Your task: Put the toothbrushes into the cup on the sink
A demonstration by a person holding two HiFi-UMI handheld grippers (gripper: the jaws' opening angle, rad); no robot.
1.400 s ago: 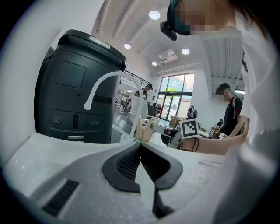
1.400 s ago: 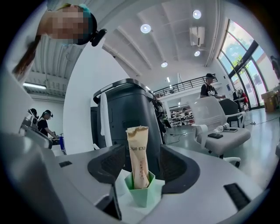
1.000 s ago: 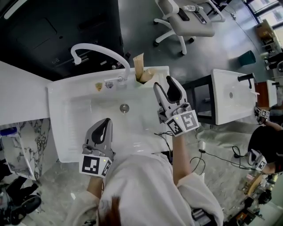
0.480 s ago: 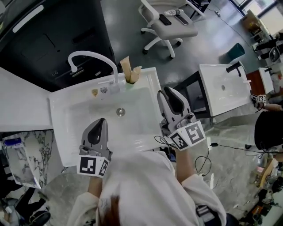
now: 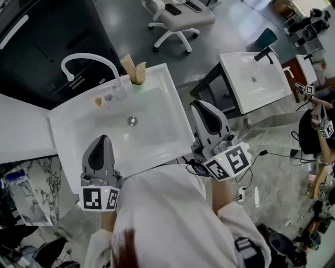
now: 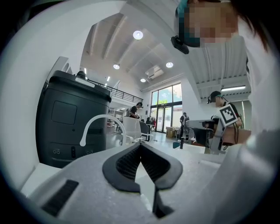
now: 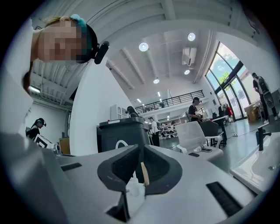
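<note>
A white sink [image 5: 168, 99] with an arched faucet [image 5: 86, 57] lies below me. At its back right corner a green cup [image 5: 137, 87] holds two tan toothbrushes [image 5: 133, 70], which stand upright. My left gripper [image 5: 101, 138] is shut and empty over the sink's front left rim. My right gripper [image 5: 199, 104] hangs just off the sink's right edge. Its jaws are closing, with the tips nearly together and nothing between them. In the right gripper view [image 7: 141, 148] a tan toothbrush [image 7: 144, 173] shows far off through the slit. The left gripper view [image 6: 140, 145] shows the tips meeting.
A second white sink [image 5: 254, 81] on a dark stand sits right of the right gripper. A black cabinet [image 5: 47, 36] stands behind the faucet and an office chair [image 5: 180, 15] beyond it. Cables [image 5: 261, 154] lie on the floor. Another person [image 5: 319, 125] works at the far right.
The right gripper's jaws went from wide open to nearly together, and it drew back from above the sink to beyond its right edge. The left gripper stayed shut.
</note>
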